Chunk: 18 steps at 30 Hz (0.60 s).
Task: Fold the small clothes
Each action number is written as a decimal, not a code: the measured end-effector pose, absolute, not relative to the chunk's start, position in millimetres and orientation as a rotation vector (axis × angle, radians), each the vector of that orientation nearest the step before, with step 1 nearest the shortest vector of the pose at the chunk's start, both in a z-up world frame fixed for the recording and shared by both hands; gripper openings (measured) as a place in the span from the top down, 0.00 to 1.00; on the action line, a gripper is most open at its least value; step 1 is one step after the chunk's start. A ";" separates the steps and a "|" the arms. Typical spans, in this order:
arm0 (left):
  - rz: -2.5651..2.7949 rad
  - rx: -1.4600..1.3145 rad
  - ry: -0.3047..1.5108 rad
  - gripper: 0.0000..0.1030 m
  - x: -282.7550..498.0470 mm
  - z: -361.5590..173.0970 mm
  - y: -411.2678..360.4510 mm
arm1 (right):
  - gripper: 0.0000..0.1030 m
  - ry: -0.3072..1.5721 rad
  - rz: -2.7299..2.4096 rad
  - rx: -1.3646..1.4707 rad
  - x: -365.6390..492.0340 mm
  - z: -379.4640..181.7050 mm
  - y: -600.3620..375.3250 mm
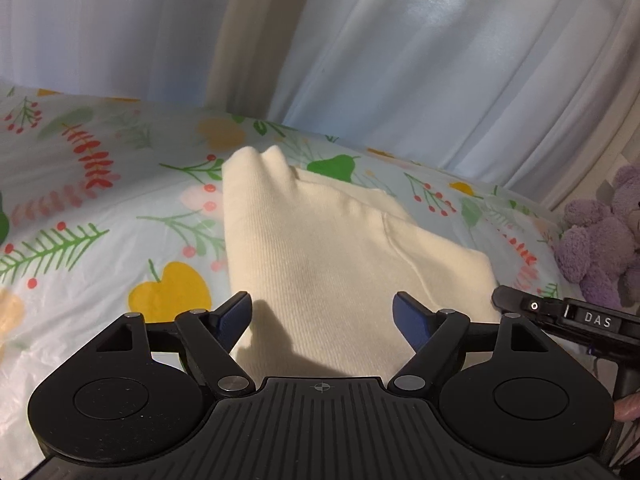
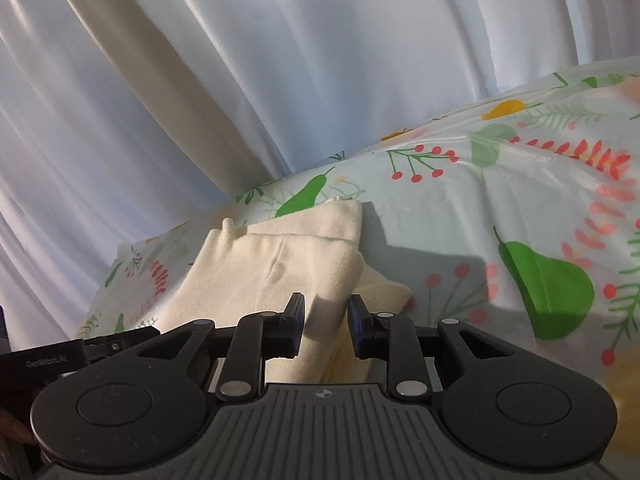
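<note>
Purple plush toy (image 1: 604, 240) beside cream garment (image 1: 320, 248).

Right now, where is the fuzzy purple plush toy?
The fuzzy purple plush toy sits at the left wrist view's far right edge, beside the floral sheet, right of the cream garment.

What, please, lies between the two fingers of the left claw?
In the left wrist view, the cream garment lies between the open left claw's fingers, on the floral sheet; neither finger visibly touches it.
</note>
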<state>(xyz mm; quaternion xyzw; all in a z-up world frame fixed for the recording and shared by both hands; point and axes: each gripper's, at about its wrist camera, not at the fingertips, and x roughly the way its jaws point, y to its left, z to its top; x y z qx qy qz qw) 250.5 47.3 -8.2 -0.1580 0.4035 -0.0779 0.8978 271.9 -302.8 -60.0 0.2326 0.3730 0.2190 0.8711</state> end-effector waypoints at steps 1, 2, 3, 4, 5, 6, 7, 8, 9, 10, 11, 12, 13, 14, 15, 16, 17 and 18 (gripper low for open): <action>-0.167 -0.359 0.841 0.19 241.6 -7.7 50.8 | 0.70 0.783 0.477 0.506 261.9 -57.9 -305.5; -0.173 -0.391 0.850 0.18 234.3 -8.7 54.0 | 0.68 0.790 0.503 0.528 250.5 -56.4 -307.4; -0.180 -0.427 0.865 0.17 227.3 -10.6 56.5 | 0.64 0.801 0.536 0.546 238.5 -56.2 -308.0; -0.187 -0.467 0.887 0.17 220.4 -13.3 58.8 | 0.62 0.818 0.567 0.555 229.3 -57.2 -305.8; -0.194 -0.502 0.907 0.17 214.6 -16.0 60.8 | 0.61 0.833 0.588 0.555 221.6 -57.6 -301.4; -0.208 -0.539 0.927 0.17 208.3 -19.3 62.7 | 0.60 0.840 0.605 0.544 215.1 -58.4 -298.4; -0.232 -0.580 0.949 0.17 200.6 -23.7 64.1 | 0.59 0.843 0.623 0.513 207.1 -59.3 -293.2; -0.250 -0.605 0.962 0.17 195.2 -27.1 64.6 | 0.58 0.840 0.624 0.484 203.0 -60.5 -289.2; -0.267 -0.620 0.973 0.17 190.8 -29.9 64.1 | 0.57 0.834 0.604 0.444 199.1 -61.0 -284.5; -0.285 -0.631 0.985 0.17 187.5 -33.1 63.2 | 0.57 0.832 0.588 0.411 198.4 -61.2 -280.9; -0.296 -0.642 1.000 0.17 185.4 -36.1 62.6 | 0.57 0.821 0.584 0.387 198.5 -61.2 -277.8; -0.310 -0.654 1.010 0.17 184.0 -38.5 61.9 | 0.57 0.809 0.586 0.375 198.7 -60.6 -275.8; -0.329 -0.666 1.014 0.17 183.4 -40.8 61.3 | 0.57 0.800 0.600 0.358 199.4 -59.8 -272.0; -0.333 -0.677 1.012 0.17 183.3 -42.9 61.5 | 0.57 0.785 0.615 0.331 199.5 -58.9 -268.4; -0.328 -0.686 1.005 0.17 183.2 -44.2 62.4 | 0.57 0.771 0.627 0.299 199.2 -57.9 -265.1; -0.329 -0.699 0.994 0.17 184.5 -46.0 63.7 | 0.58 0.762 0.641 0.250 197.9 -58.2 -261.3; -0.320 -0.719 0.991 0.17 186.0 -48.0 65.6 | 0.60 0.760 0.648 0.221 198.1 -58.7 -258.8; -0.311 -0.740 0.989 0.17 187.5 -49.5 67.4 | 0.65 0.755 0.665 0.196 199.3 -59.5 -257.6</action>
